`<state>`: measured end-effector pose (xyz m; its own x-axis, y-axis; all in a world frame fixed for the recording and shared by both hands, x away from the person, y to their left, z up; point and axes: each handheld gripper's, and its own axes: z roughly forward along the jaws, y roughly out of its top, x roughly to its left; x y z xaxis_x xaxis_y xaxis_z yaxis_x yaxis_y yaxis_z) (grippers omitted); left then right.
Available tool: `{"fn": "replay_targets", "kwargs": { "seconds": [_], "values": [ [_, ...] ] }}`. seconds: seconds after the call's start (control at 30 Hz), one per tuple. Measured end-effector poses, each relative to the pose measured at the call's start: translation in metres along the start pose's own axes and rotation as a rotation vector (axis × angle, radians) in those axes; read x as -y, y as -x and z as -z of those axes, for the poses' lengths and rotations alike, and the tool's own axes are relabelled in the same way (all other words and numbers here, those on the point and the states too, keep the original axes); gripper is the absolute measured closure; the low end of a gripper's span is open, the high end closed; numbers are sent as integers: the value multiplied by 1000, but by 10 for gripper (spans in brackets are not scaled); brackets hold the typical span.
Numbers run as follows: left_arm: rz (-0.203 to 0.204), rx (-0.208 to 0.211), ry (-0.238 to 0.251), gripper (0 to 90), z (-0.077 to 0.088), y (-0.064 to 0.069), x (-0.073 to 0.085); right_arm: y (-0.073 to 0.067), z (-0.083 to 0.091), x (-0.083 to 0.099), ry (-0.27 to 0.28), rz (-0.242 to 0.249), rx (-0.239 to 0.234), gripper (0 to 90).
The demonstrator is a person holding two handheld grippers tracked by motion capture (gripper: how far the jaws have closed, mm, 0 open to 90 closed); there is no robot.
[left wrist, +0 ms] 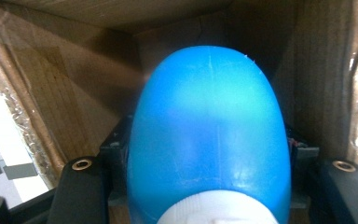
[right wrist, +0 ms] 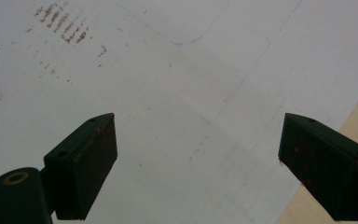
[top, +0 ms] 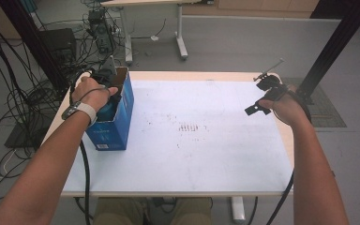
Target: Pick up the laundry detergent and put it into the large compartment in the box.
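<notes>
Rounded blue plastic bottle (left wrist: 209,140) with a white cap sits clamped between the left gripper's (left wrist: 209,186) jaws, inside the blue cardboard box (top: 122,117) — right gripper (right wrist: 198,163) gapes wide, holding nothing, over the white tabletop (right wrist: 168,93).

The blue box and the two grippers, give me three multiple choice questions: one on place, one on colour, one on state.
1. Where on the table is the box?
A near its left edge
B centre
C near its right edge

2. What colour is the bottle in the left gripper?
A red
B blue
C green

3. How do the right gripper jaws stand?
A shut
B gripping the box
C open, holding nothing

Answers: 1 A, the high view shows the box by the left edge. 2 B, the left gripper view shows blue. 3 C, the jaws stand apart over bare table.
</notes>
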<state>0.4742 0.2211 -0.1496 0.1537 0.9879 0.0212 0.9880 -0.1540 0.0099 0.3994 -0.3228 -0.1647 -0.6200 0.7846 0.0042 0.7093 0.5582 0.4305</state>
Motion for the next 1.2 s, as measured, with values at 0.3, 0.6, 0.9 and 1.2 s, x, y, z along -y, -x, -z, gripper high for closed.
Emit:
{"fn": "replay_targets", "kwargs": {
  "seconds": [0.3, 0.6, 0.9, 1.2],
  "values": [
    [1, 1, 1, 376, 0, -1, 0, 0, 0, 0, 0, -1, -1, 115],
    [2, 0, 5, 375, 0, -1, 1, 0, 1, 1, 2, -2, 0, 115],
    [1, -3, 6, 376, 0, 0, 2, -1, 2, 1, 2, -1, 1, 115],
    [-2, -8, 5, 377, -1, 0, 2, -2, 2, 0, 1, 1, 1, 115]
  ]
}}
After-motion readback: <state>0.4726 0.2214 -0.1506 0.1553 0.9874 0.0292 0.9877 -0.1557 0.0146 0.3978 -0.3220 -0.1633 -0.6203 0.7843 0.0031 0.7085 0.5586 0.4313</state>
